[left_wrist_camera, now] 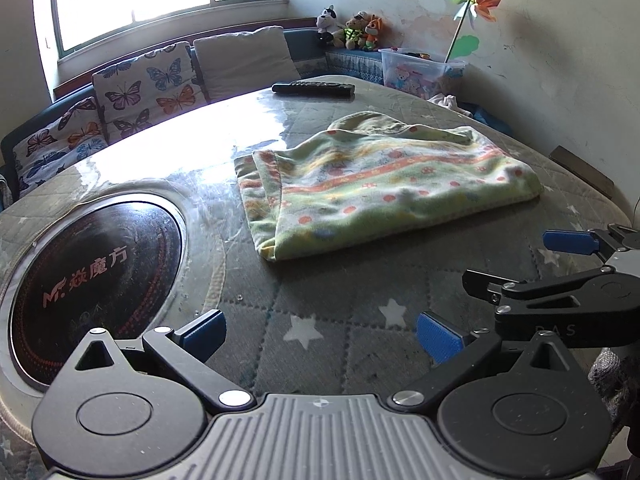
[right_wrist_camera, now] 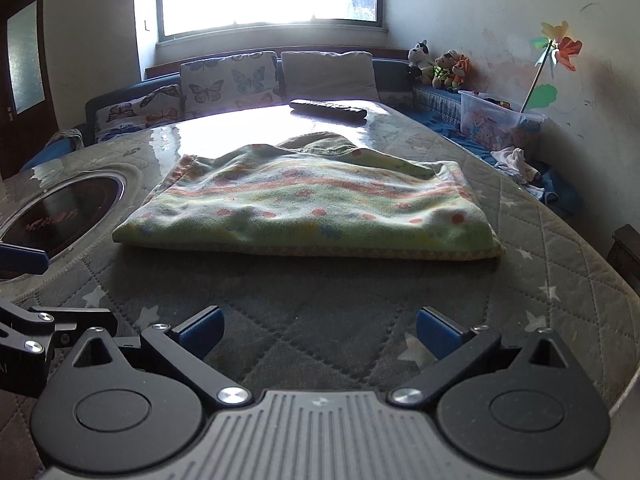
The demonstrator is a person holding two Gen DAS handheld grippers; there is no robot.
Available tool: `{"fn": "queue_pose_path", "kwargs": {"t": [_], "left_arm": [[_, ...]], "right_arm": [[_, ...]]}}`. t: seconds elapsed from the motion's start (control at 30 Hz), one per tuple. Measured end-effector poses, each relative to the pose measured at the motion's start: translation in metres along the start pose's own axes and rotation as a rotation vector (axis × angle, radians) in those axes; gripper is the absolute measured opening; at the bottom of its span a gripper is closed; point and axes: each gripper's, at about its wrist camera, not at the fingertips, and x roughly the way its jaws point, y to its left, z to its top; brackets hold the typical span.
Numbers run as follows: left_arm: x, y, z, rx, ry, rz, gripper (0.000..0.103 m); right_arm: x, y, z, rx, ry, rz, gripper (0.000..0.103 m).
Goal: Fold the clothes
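Left tongs (left_wrist_camera: 320, 334): held spread wide and empty, low over the table (left_wrist_camera: 336, 344) at its near edge.
Induction plate (left_wrist_camera: 92, 280): a round dark inset is seen at the table's left, just beside the garment's left end but not under it.
Garment (right_wrist_camera: 304, 212): a green, flower-printed cloth is laid mid-table as a flat, layered rectangle, its doubled edge turned toward the cameras and a hem showing at the left end.
Right tongs (right_wrist_camera: 320, 332): likewise spread and gripping nothing, short of the garment's near edge.
Step in hand: left unsettled by the views; a cloth lying so would fit a fold just released as well as one waiting for a further fold.
Next move: if another fold is wanted, two corners of one edge would have to be pinched together, layers kept aligned.
Open room: bare quilted cover lies before and right of the garment.
Remote control (left_wrist_camera: 313, 89): laid well behind, near the far edge.
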Motion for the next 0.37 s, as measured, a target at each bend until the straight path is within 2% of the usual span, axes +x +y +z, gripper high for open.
{"fn": "queue_pose_path", "kwargs": {"t": [0.37], "left_arm": [[-0.0051, -0.0084, -0.0062, 0.023, -0.001, -0.008, 0.103]], "right_arm": [[-0.0044, -0.0005, -0.0053, 0.017, 0.001, -0.013, 0.103]]}}
